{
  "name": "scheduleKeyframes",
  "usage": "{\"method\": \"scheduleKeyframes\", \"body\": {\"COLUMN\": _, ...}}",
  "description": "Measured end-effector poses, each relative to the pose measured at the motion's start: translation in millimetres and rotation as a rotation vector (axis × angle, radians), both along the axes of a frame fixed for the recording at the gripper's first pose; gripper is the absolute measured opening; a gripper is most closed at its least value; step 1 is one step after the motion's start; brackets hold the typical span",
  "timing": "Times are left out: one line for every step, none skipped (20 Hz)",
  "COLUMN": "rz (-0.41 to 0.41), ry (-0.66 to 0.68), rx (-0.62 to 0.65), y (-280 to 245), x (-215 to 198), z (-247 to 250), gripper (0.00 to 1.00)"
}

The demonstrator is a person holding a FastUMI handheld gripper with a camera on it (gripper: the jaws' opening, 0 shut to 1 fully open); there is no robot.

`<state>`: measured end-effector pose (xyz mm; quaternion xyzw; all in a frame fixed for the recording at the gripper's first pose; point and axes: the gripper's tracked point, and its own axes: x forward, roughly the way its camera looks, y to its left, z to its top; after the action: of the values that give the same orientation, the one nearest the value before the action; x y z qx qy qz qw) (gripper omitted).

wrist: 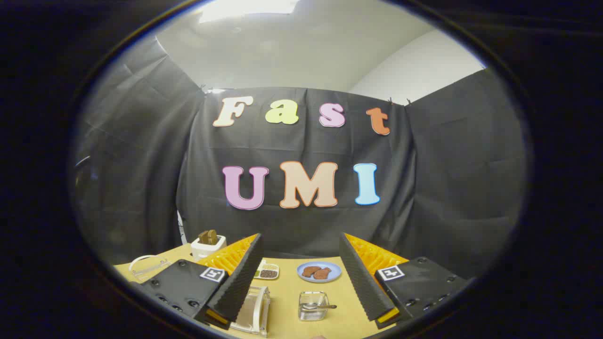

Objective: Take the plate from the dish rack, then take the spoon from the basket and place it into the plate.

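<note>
The gripper (301, 278) stands wide apart, holding nothing, above a tan table (287, 320). Between the fingers, toward 6 o'clock, sits the wire basket (313, 306) with the spoon (320, 306) lying across it. The white dish rack (254, 310) lies at 7 o'clock, partly behind the left finger (235, 282). A blue plate (319, 271) with two brown pieces rests ahead at 12 o'clock. A white toaster (207, 244) stands at 10 o'clock. No readable brand or label; square markers sit on the finger mounts.

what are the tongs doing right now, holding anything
Tongs: open, holding nothing; the small wire basket with the spoon sits on the table between the fingers.
</note>
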<state>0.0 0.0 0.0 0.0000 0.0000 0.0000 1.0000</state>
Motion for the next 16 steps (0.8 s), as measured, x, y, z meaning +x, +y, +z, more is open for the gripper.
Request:
{"method": "scheduleKeyframes", "body": {"rz": 0.002, "ry": -0.003, "rx": -0.002, "y": 2.4, "x": 0.5, "z": 1.9, "gripper": 1.0}}
{"method": "scheduleKeyframes", "body": {"rz": 0.006, "ry": -0.006, "rx": -0.003, "y": 4.6, "x": 0.7, "z": 4.5, "gripper": 1.0}}
{"method": "scheduleKeyframes", "body": {"rz": 0.008, "ry": -0.005, "rx": -0.004, "y": 5.5, "x": 1.2, "z": 4.5, "gripper": 1.0}}
{"method": "scheduleKeyframes", "body": {"rz": 0.011, "ry": -0.005, "rx": -0.006, "y": 6.6, "x": 1.8, "z": 4.8, "gripper": 1.0}}
{"method": "scheduleKeyframes", "body": {"rz": 0.014, "ry": -0.001, "rx": -0.008, "y": 8.3, "x": 1.6, "z": 4.0, "gripper": 1.0}}
{"method": "scheduleKeyframes", "body": {"rz": 0.016, "ry": 0.004, "rx": -0.009, "y": 8.7, "x": 1.7, "z": 3.7, "gripper": 1.0}}
{"method": "scheduleKeyframes", "body": {"rz": 0.02, "ry": 0.004, "rx": -0.009, "y": 9.2, "x": 2.3, "z": 4.0, "gripper": 1.0}}
{"method": "scheduleKeyframes", "body": {"rz": 0.02, "ry": 0.002, "rx": -0.01, "y": 9.0, "x": 2.9, "z": 5.0, "gripper": 1.0}}
{"method": "scheduleKeyframes", "body": {"rz": 0.019, "ry": 0.0, "rx": -0.009, "y": 8.9, "x": 3.0, "z": 5.7, "gripper": 1.0}}
{"method": "scheduleKeyframes", "body": {"rz": 0.019, "ry": 0.0, "rx": -0.007, "y": 8.5, "x": 2.8, "z": 6.7, "gripper": 1.0}}
{"method": "scheduleKeyframes", "body": {"rz": 0.02, "ry": 0.0, "rx": -0.004, "y": 8.4, "x": 3.7, "z": 7.3, "gripper": 1.0}}
{"method": "scheduleKeyframes", "body": {"rz": 0.02, "ry": 0.0, "rx": -0.004, "y": 7.8, "x": 4.2, "z": 7.9, "gripper": 1.0}}
{"method": "scheduleKeyframes", "body": {"rz": 0.018, "ry": 0.002, "rx": -0.005, "y": 6.4, "x": 4.2, "z": 7.2, "gripper": 1.0}}
{"method": "scheduleKeyframes", "body": {"rz": 0.019, "ry": -0.002, "rx": -0.007, "y": 6.9, "x": 4.7, "z": 9.1, "gripper": 1.0}}
{"method": "scheduleKeyframes", "body": {"rz": 0.018, "ry": -0.006, "rx": -0.01, "y": 6.4, "x": 5.1, "z": 10.0, "gripper": 1.0}}
{"method": "scheduleKeyframes", "body": {"rz": 0.018, "ry": -0.006, "rx": -0.013, "y": 6.7, "x": 5.1, "z": 10.7, "gripper": 1.0}}
